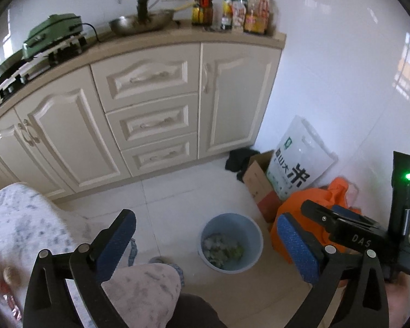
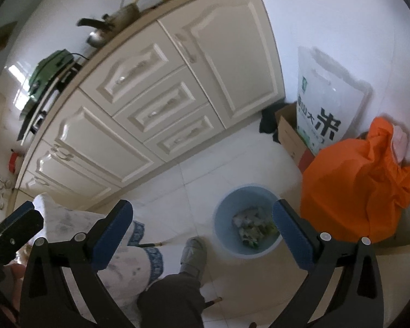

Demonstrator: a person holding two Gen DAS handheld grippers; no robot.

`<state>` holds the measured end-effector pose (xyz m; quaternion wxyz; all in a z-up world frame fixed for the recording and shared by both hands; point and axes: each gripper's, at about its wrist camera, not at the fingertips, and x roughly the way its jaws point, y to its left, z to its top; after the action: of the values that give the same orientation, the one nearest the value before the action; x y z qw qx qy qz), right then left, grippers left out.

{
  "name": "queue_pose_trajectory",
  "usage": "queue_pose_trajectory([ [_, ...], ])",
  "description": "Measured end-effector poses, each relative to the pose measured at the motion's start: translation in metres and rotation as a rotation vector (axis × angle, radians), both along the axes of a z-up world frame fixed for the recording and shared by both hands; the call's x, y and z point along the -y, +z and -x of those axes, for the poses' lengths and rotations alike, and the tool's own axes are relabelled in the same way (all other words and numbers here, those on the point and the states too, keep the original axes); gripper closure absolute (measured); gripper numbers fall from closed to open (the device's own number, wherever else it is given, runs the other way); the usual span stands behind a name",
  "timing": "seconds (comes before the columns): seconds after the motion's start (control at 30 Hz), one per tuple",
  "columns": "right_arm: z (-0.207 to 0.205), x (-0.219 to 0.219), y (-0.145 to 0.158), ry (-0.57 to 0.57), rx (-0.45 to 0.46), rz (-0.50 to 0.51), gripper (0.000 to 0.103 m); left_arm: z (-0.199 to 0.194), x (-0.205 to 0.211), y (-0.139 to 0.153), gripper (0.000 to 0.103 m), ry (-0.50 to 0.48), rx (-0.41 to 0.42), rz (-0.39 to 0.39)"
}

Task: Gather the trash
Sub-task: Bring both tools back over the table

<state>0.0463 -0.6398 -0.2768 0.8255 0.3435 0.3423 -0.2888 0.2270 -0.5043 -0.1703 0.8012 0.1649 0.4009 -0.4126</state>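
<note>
A light blue waste bin [image 1: 248,227] [image 2: 227,213] stands on the white tiled floor, below and ahead of both grippers. Crumpled paper and green scraps [image 1: 222,247] [image 2: 252,227] lie in its bottom. My left gripper [image 1: 206,218] hangs above the floor with its blue pads wide apart and nothing between them. My right gripper [image 2: 202,207] is also open and empty, with the bin showing just inside its right finger. In the left wrist view the right gripper's black body [image 1: 355,235] sits at the right edge. The left gripper's finger [image 2: 16,224] shows at the left of the right wrist view.
Cream cabinets [image 1: 150,114] run along the left, with a wok, a green grill and bottles on the counter. A rice bag [image 2: 325,104], a cardboard box [image 1: 259,183] and an orange bag [image 2: 358,186] crowd the corner by the bin. A person's patterned legs and grey slipper [image 2: 194,254] are below.
</note>
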Motion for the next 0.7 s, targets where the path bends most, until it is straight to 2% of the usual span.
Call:
queue_pose_trajectory([
  [0.2,-0.011,-0.036,0.047,0.03,0.041,0.071,0.0,0.021,-0.089,0.052,0.001,0.046,0.056,0.095],
  [0.37,-0.028,-0.079,0.091,0.103,0.09,0.148,0.0,0.036,-0.162,0.086,0.001,0.102,0.124,0.166],
  [0.57,-0.054,-0.133,0.13,0.203,0.132,0.222,0.0,0.056,-0.249,0.118,0.001,0.188,0.187,0.242],
  [0.7,-0.074,-0.171,0.152,0.294,0.158,0.272,0.0,0.073,-0.299,0.126,0.001,0.255,0.222,0.274],
])
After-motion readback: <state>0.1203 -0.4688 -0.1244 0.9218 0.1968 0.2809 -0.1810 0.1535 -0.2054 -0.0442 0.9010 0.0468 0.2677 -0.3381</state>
